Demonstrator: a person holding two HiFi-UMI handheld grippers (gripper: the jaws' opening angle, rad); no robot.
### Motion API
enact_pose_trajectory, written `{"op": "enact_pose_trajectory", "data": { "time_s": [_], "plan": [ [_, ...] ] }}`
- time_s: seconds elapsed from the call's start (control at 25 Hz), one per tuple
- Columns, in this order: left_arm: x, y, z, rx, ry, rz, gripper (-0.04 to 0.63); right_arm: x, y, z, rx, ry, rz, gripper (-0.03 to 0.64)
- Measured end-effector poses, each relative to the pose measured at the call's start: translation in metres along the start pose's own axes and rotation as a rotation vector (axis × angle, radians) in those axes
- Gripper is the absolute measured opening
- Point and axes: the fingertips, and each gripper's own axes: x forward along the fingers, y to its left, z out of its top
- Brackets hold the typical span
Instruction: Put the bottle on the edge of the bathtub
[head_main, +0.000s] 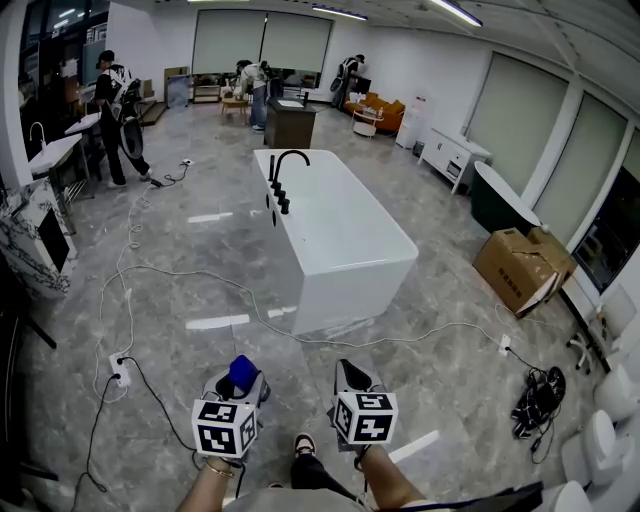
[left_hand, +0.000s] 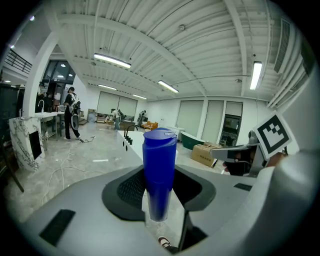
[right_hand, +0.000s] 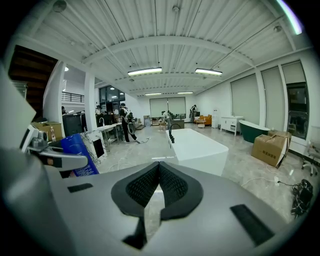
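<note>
Left gripper (head_main: 236, 388), held low in front of the person, is clamped on the blue bottle (left_hand: 159, 170). The bottle stands upright between the jaws, its cap above the pads. Right gripper (right_hand: 159, 186), just beside the left, has its jaws together with nothing between them. The white bathtub (head_main: 332, 262) stands on the grey floor (head_main: 200, 280) ahead of both grippers, well apart from the bottle. A black faucet (head_main: 285, 160) rises from the tub's left rim near the far end. A cardboard box (head_main: 520, 268) lies to the tub's right. White cables (head_main: 130, 262) trail across the floor.
</note>
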Motion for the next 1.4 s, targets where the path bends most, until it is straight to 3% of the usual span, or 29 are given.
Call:
{"op": "enact_pose_trajectory", "data": {
  "time_s": [0.52, 1.4],
  "plan": [
    [0.045, 0.003, 0.008, -0.003, 0.013, 0.001, 0.166, 0.038, -0.028, 0.009, 0.004, 0.013, -0.016, 0.025],
    [0.169, 0.020, 0.057, -0.019, 0.039, 0.050, 0.166, 0.153, -0.095, 0.058, 0.013, 0.033, 0.023, 0.025]
  ]
}}
